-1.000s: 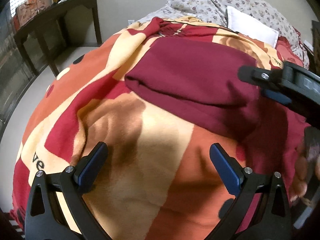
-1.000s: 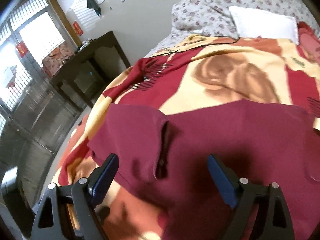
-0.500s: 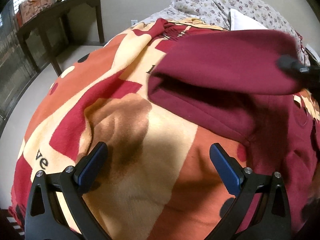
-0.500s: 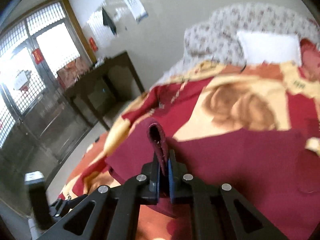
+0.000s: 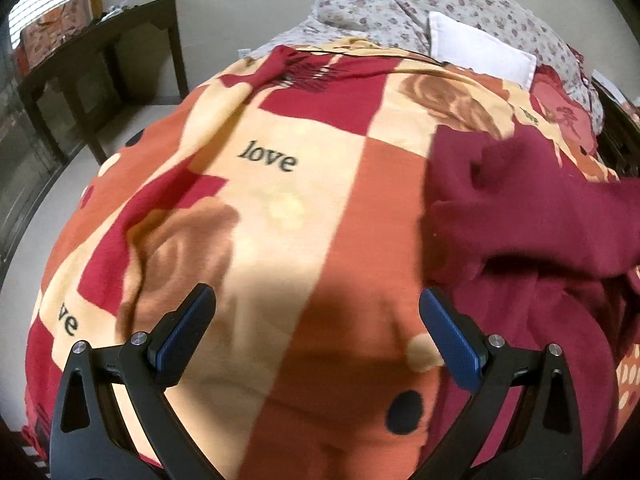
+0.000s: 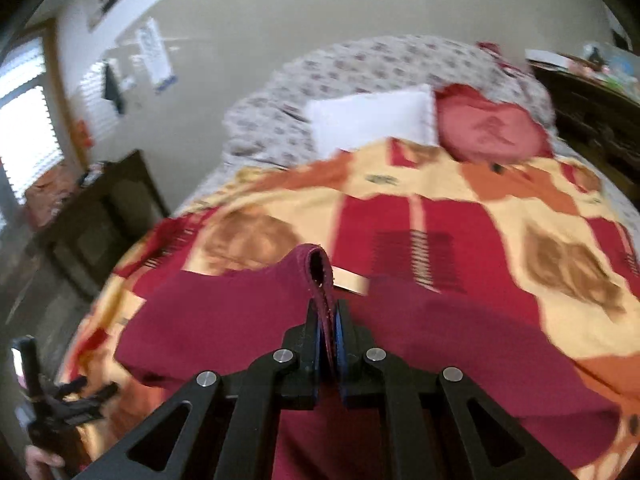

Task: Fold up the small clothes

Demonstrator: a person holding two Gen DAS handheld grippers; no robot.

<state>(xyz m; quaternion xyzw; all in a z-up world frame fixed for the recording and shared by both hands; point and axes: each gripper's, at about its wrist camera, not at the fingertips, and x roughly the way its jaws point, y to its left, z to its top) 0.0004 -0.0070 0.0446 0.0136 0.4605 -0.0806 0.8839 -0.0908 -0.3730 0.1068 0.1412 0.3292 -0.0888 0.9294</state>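
A dark red garment (image 5: 532, 216) lies on the patterned blanket (image 5: 304, 184), bunched at the right of the left wrist view. My right gripper (image 6: 329, 320) is shut on an edge of the dark red garment (image 6: 224, 320), and a folded loop of cloth sticks up between its pads. The cloth is lifted and drawn over the rest of the garment. My left gripper (image 5: 316, 332) hangs open above bare blanket, left of the garment, with nothing between its fingers. The left gripper (image 6: 60, 408) also shows small at the lower left of the right wrist view, held in a hand.
A white pillow (image 5: 480, 52) and a flowered quilt (image 5: 400, 4) lie at the head of the bed, with a red cushion (image 6: 492, 128) beside them. A dark wooden table (image 5: 92, 64) stands left of the bed by the window. Dark furniture (image 6: 592, 108) lines the right side.
The right gripper shut on the garment's edge, then carried it up and to the right across the bed. The garment's left part came off the blanket. The left gripper shifted slightly and stayed open.
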